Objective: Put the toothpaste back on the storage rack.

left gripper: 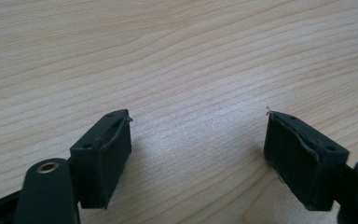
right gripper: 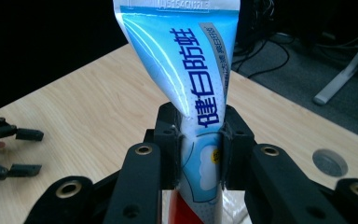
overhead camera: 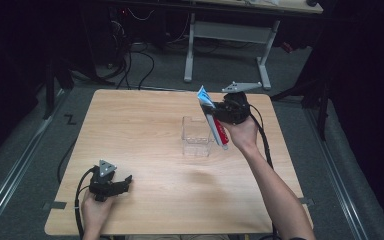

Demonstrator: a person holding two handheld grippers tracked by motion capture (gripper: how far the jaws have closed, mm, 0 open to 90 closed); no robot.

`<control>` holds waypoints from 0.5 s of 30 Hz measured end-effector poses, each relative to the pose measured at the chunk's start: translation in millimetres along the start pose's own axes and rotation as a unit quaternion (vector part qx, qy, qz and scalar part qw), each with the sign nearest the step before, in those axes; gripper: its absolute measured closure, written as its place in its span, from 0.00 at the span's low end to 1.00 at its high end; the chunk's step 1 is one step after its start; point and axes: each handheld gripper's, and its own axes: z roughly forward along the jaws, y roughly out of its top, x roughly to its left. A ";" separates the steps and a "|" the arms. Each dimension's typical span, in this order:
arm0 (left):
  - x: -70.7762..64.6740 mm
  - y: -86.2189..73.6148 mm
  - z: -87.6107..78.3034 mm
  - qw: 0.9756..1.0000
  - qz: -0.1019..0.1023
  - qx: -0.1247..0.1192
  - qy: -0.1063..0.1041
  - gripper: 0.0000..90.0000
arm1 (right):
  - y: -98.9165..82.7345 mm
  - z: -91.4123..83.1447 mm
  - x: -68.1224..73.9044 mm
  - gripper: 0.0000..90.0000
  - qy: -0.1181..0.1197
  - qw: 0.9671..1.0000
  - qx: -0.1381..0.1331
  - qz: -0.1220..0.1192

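your table [overhead camera: 145, 150] is a pale wood top with fine grain, standing on grey carpet in a dark room. beyond its far edge, toward 12 o'clock, a white-legged desk [overhead camera: 227, 35] stands with black cables [overhead camera: 135, 65] trailing over the floor beneath it. a small round grey disc [right gripper: 329, 162] sits in the table top near one edge, seen in the right gripper view.

on the table, a little right of centre, stands a clear plastic box [overhead camera: 196, 137], open at the top. it is just at 9 o'clock of your right hand, and the lower end of the toothpaste tube [overhead camera: 215, 122] is in front of its right wall in the high view; you cannot tell from here whether they touch.

your right tongs [right gripper: 199, 140] are clamped narrow on that tube around its middle, the blue and white flat end pointing up toward 11 o'clock, the red end down toward 5 o'clock. the tube is lifted off the table.

your left tongs [left gripper: 198, 154] sit low over bare wood at the near left corner, about 7 o'clock of the box and well apart from it, spread wide with nothing between them.
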 end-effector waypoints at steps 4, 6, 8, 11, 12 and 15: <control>0.0 0.0 0.0 1.000 0.000 0.000 0.000 0.26 | 11.6 7.2 2.9 0.81 -0.002 1.000 -0.006 0.000; 0.0 0.0 0.0 1.000 0.000 0.000 0.000 0.26 | 13.5 10.0 2.8 0.81 -0.006 1.000 -0.012 0.001; 0.0 0.0 0.0 1.000 0.000 0.000 0.000 0.26 | 13.8 11.4 2.7 0.81 -0.006 1.000 -0.013 0.003; 0.1 0.0 0.0 1.000 -0.001 0.000 0.001 0.26 | 13.1 19.8 1.0 0.81 -0.009 1.000 -0.015 0.007; 0.2 0.0 0.0 1.000 0.000 0.001 0.002 0.26 | 12.9 21.9 0.4 0.81 -0.011 1.000 -0.016 0.006; 0.2 0.0 0.0 1.000 -0.001 0.000 0.002 0.26 | 13.3 26.4 -1.0 0.81 -0.012 1.000 -0.021 0.010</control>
